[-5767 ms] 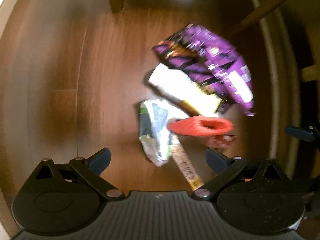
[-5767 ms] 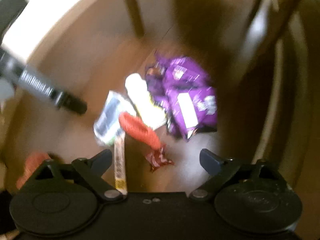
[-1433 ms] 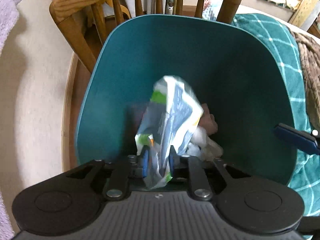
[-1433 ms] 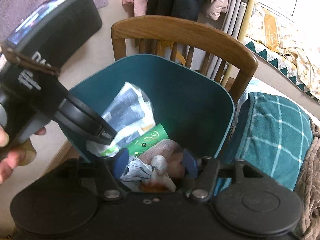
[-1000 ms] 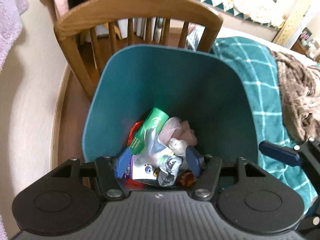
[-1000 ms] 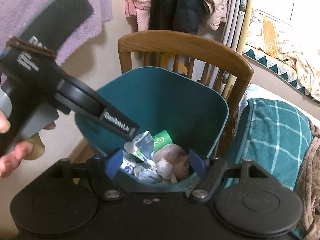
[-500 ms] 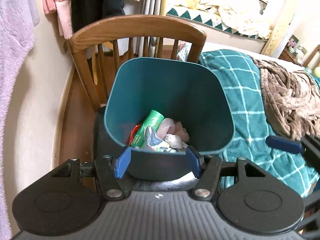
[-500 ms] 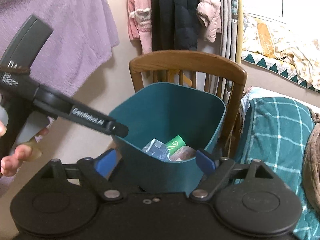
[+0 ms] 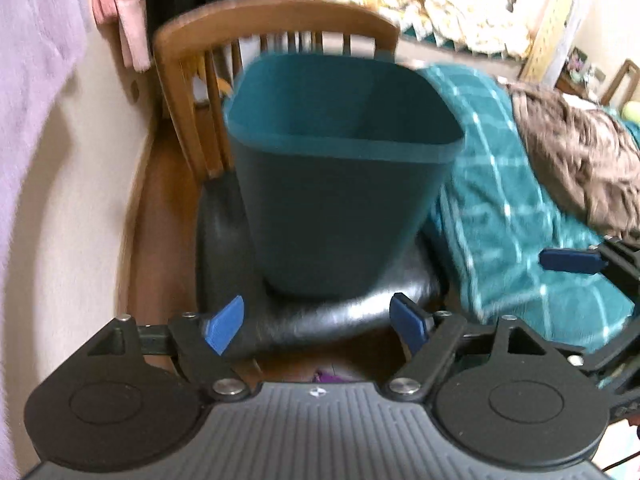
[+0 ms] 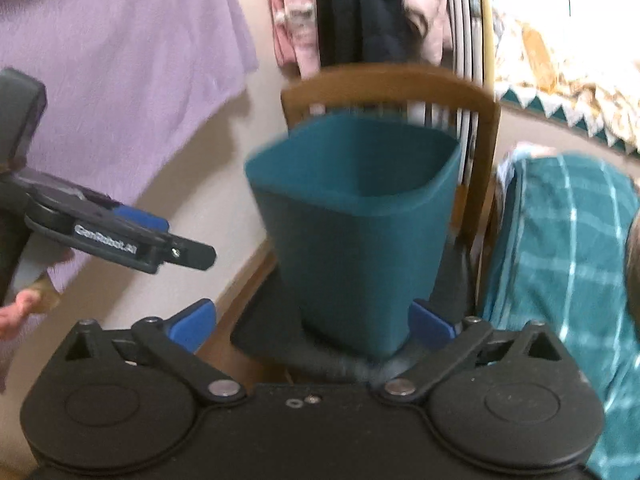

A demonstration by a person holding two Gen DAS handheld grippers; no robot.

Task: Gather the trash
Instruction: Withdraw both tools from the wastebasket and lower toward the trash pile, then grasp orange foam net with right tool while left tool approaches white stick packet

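Blue-padded left gripper point(image 9: 320, 330): jaws opening, nothing between the pads, in front of the bin.
Blue-padded right gripper point(image 10: 312, 326): jaws opening wide, empty, also in front of the bin.
Teal plastic trash bin point(image 9: 340, 184): upright on the black seat of a wooden spindle-back chair point(image 9: 272, 20); its contents are hidden.
Right of bin: teal checked blanket point(image 9: 508, 216).
Left of bin: lilac towel point(image 10: 120, 60) on the wall.

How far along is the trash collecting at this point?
Done: nothing can be confirmed, since the teal bin on the chair seat hides its contents from here. In hand: nothing; the left gripper and right gripper are both empty, jaws opening. Left: a purple scrap shows on the floor below.
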